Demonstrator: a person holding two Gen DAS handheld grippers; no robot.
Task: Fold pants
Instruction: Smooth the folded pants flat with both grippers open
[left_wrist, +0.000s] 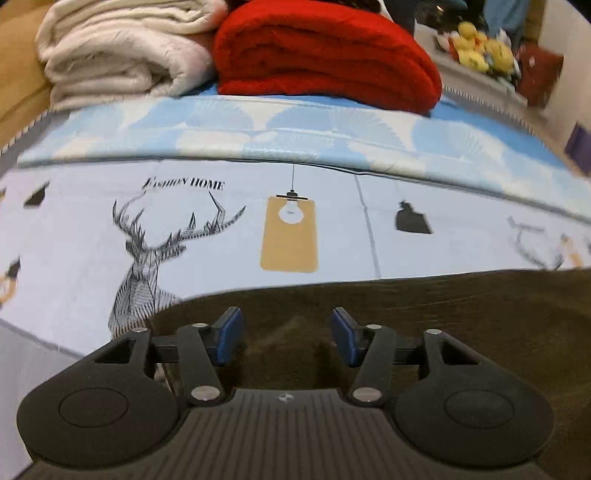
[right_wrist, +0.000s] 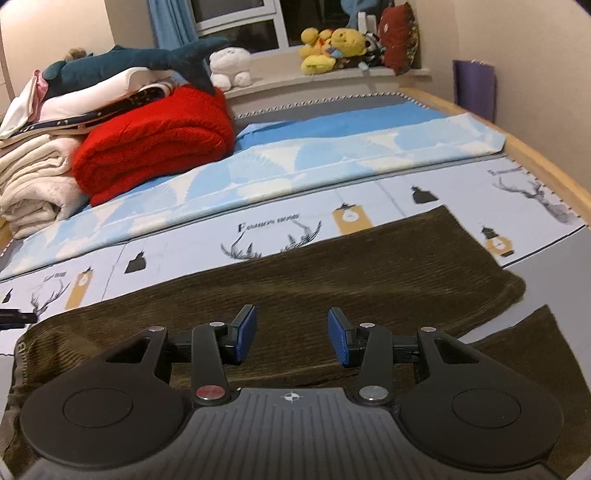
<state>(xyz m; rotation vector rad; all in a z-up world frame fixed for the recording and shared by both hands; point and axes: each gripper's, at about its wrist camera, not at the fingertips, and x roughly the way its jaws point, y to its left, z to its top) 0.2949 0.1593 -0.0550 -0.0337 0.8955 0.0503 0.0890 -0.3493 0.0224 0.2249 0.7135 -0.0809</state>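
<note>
We see the left gripper (left_wrist: 287, 334) over the pants (left_wrist: 443, 314), jaws apart, blue pads (left_wrist: 231, 332) clear of the cloth and nothing between them. The right gripper (right_wrist: 291, 334) likewise stands with jaws apart above the pants (right_wrist: 332, 273), holding nothing (whether either pad brushes the fabric we cannot tell). The pants, dark olive and ribbed, lie flat on the sheet (left_wrist: 74, 229), one leg running out to the right in the right wrist view, a second leg (right_wrist: 528, 354) lying nearer, just beside it. The sheet bears deer and lamp prints. Beyond lies a blue patterned cover (right_wrist: 332, 155), then a red blanket (right_wrist: 159, 136) beside a cream blanket (right_wrist: 33, 195). Plush toys (right_wrist: 332, 48) sit on the sill.
</note>
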